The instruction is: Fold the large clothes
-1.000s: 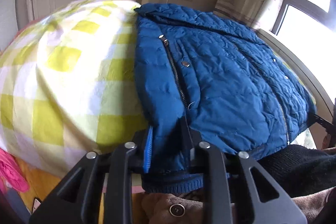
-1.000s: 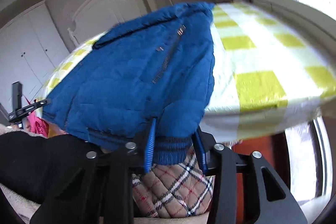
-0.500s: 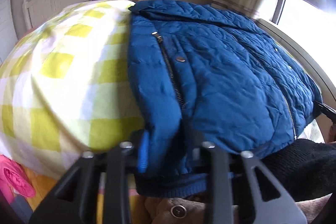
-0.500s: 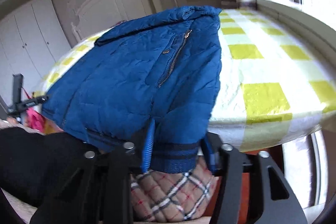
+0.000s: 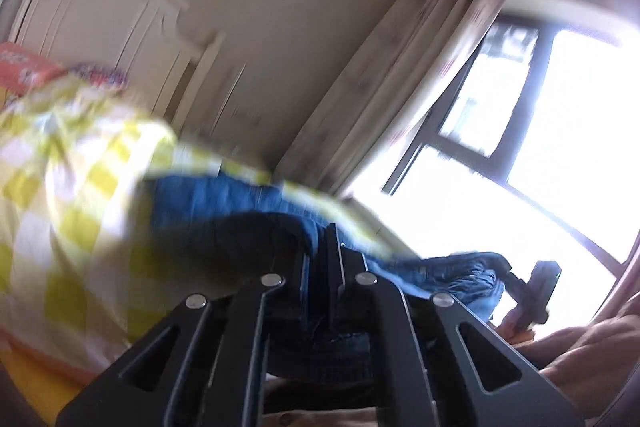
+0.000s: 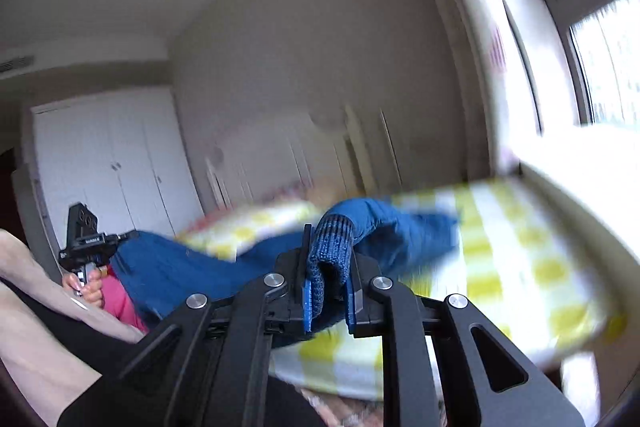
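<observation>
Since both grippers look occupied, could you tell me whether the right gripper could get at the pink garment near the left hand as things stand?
Probably not: the right gripper is shut on the blue jacket's ribbed hem, and the pink garment lies partly under the jacket.

Jacket (image 6: 172, 267) is matt blue cloth with a ribbed knit hem (image 6: 330, 259). Bedspread (image 6: 520, 259) looks like soft checked cotton. Gripper (image 6: 326, 303) arms are matt black plastic with shiny metal rivets.
</observation>
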### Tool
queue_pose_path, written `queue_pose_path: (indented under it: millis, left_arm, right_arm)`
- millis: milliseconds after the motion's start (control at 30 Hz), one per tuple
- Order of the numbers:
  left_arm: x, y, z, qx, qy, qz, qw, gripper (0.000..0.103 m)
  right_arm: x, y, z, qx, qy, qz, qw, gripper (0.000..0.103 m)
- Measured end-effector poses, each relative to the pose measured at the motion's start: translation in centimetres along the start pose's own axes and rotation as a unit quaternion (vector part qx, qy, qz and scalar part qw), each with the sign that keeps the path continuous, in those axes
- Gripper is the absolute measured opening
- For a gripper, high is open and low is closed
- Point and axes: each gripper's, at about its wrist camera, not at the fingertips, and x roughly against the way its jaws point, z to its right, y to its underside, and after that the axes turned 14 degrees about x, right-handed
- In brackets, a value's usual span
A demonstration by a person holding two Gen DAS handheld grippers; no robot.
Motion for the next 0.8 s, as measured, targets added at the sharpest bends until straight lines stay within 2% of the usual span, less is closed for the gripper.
queue_pose_path:
  millis: [67, 167, 233, 300, 333, 367, 400, 433, 500, 533, 567, 600, 633, 667, 700, 733, 800]
  left_arm:
    - [0.9, -1.9, 0.1, 0.02, 0.042, 0.008, 0.9989, 0.009]
    - [-1.7, -4.7, -0.7, 0.053, 0.047, -0.011, 0.9974, 0.015]
    - [-5.4, -6.6, -2.2, 0.079, 0.022, -0.028, 0.9963, 0.02]
    - [-10.8, -8.8, -5.6, 0.13, -0.015, -0.053, 0.99, 0.03]
    - [-12.6, -9.6, -7.2, 0.148, -0.027, -0.061, 0.9867, 0.046]
    - [-15.1, -11.0, -9.9, 0.17, -0.062, -0.061, 0.9816, 0.079]
    - [-16.7, -11.8, -12.2, 0.186, -0.102, -0.043, 0.9763, 0.092]
    - [-17.6, -12.3, -14.2, 0.2, -0.123, -0.03, 0.9715, 0.097]
    - [-20.0, -13.4, -18.8, 0.242, -0.168, -0.027, 0.9552, 0.096]
    - [-20.3, -13.6, -19.9, 0.253, -0.181, -0.023, 0.9501, 0.096]
    - [-20.7, -13.7, -20.8, 0.256, -0.195, -0.02, 0.9464, 0.096]
    - [-20.9, -13.7, -21.2, 0.249, -0.202, -0.023, 0.9469, 0.096]
    - [-21.1, -13.7, -21.2, 0.235, -0.207, -0.03, 0.9493, 0.096]
    - [-21.7, -13.6, -21.1, 0.213, -0.213, -0.043, 0.9526, 0.096]
    - [-22.4, -13.8, -21.0, 0.196, -0.217, -0.057, 0.9545, 0.097]
    - [-23.1, -13.7, -20.8, 0.18, -0.218, -0.074, 0.9563, 0.098]
    - [-24.9, -13.4, -20.1, 0.15, -0.205, -0.12, 0.9596, 0.098]
  right_arm:
    - [-0.4, -2.0, -0.2, 0.013, -0.001, 0.01, 1.0, 0.016]
    - [-4.8, -4.4, 1.2, 0.011, -0.001, -0.018, 1.0, 0.016]
    - [-10.5, -4.6, 3.6, -0.018, 0.007, -0.071, 0.997, 0.017]
    - [-17.2, -3.1, 7.4, -0.079, 0.027, -0.133, 0.988, 0.017]
    - [-19.5, -2.2, 8.8, -0.098, 0.029, -0.158, 0.982, 0.019]
    - [-23.0, -0.6, 10.8, -0.121, 0.033, -0.198, 0.972, 0.021]
    - [-25.9, 1.3, 12.7, -0.145, 0.039, -0.235, 0.96, 0.023]
    - [-27.5, 2.8, 14.0, -0.166, 0.042, -0.255, 0.952, 0.026]
    - [-29.9, 6.4, 16.7, -0.215, 0.063, -0.285, 0.932, 0.028]
    - [-30.3, 7.4, 17.7, -0.227, 0.072, -0.288, 0.928, 0.028]
    - [-30.3, 7.9, 18.2, -0.234, 0.073, -0.284, 0.927, 0.033]
    - [-30.1, 8.1, 18.8, -0.238, 0.071, -0.275, 0.929, 0.038]
    - [-30.0, 8.0, 19.4, -0.236, 0.073, -0.269, 0.931, 0.062]
    - [-29.6, 7.7, 20.0, -0.225, 0.091, -0.264, 0.934, 0.093]
    - [-29.3, 7.5, 20.4, -0.215, 0.101, -0.254, 0.937, 0.099]
    - [-29.1, 7.1, 20.7, -0.2, 0.102, -0.243, 0.944, 0.099]
    - [-29.8, 7.1, 21.3, -0.183, 0.09, -0.259, 0.944, 0.099]
